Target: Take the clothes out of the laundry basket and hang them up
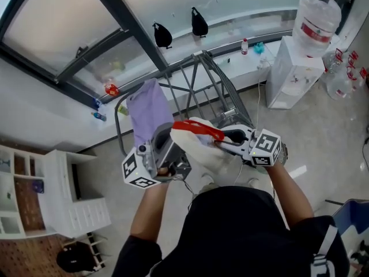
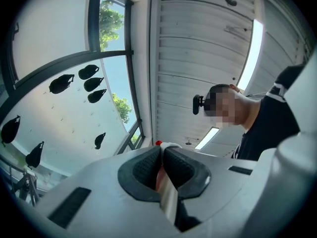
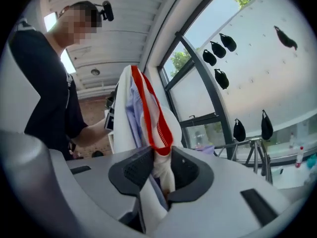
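Note:
A white garment [image 1: 202,149] with a red trim [image 1: 199,128] is stretched between my two grippers in front of the person's chest. My left gripper [image 1: 173,134] is shut on one edge of it, and a thin strip of its cloth [image 2: 167,195] shows between the pads of that gripper [image 2: 162,155]. My right gripper [image 1: 223,142] holds the other side. In the right gripper view, the bunched white garment [image 3: 141,108] and its red trim [image 3: 156,118] fill the gap of the gripper [image 3: 161,165] and touch both pads. No laundry basket is in view.
A metal drying rack [image 1: 213,79] stands just ahead with a purple cloth [image 1: 144,111] hung on its left side. A water dispenser [image 1: 294,68] with its bottle [image 1: 316,16] is at the right, and a white shelf unit [image 1: 63,195] at the left. Windows lie beyond.

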Demonstrator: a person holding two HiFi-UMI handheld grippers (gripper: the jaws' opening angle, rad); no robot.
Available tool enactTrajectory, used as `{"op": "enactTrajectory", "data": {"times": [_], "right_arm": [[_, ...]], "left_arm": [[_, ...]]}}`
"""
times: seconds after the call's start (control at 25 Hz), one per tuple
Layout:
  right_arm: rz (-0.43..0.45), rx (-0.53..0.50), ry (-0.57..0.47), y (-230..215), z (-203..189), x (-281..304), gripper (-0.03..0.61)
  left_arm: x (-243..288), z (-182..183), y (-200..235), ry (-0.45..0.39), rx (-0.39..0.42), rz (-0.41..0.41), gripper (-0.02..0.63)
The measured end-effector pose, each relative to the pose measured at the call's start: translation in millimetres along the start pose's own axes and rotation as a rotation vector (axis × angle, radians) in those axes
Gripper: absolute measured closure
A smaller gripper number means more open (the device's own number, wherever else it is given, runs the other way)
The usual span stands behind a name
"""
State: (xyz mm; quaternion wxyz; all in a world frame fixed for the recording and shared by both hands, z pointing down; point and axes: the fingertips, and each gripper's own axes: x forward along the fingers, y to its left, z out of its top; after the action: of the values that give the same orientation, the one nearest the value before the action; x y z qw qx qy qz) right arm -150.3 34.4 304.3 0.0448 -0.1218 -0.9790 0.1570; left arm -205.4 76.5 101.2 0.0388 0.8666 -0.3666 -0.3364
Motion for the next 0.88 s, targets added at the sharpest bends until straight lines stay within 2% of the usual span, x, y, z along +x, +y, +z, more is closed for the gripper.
{"op": "enactTrajectory", "data": {"times": [0.04,0.08,0.24,0.48,0.68,0.88], "right_arm": [[-0.025,-0.007,-0.009,-4,0,4,0.521],[-0.047,-0.001,-0.034,-9,5,5,0.562],[-0.141,-0.005,-0.153,-18,46,-7,0.569],[-0.284,-0.083,-0.226,-27,134,-24,0.57],[-0.399,-0.141,-0.224,-33,187,-29,0.571],[-0.454,-0.214,-0.215,-47,225,-21,0.571]], "left_arm": [[-5,2,1,0.008,-0.004,-0.018,0.6],[-11,5,2,0.014,-0.007,-0.031,0.6],[-35,28,22,0.027,0.027,0.007,0.6],[-62,58,61,0.048,0.123,0.075,0.6],[-59,76,83,0.076,0.211,0.099,0.6],[-47,87,115,0.136,0.287,0.177,0.6]]}}
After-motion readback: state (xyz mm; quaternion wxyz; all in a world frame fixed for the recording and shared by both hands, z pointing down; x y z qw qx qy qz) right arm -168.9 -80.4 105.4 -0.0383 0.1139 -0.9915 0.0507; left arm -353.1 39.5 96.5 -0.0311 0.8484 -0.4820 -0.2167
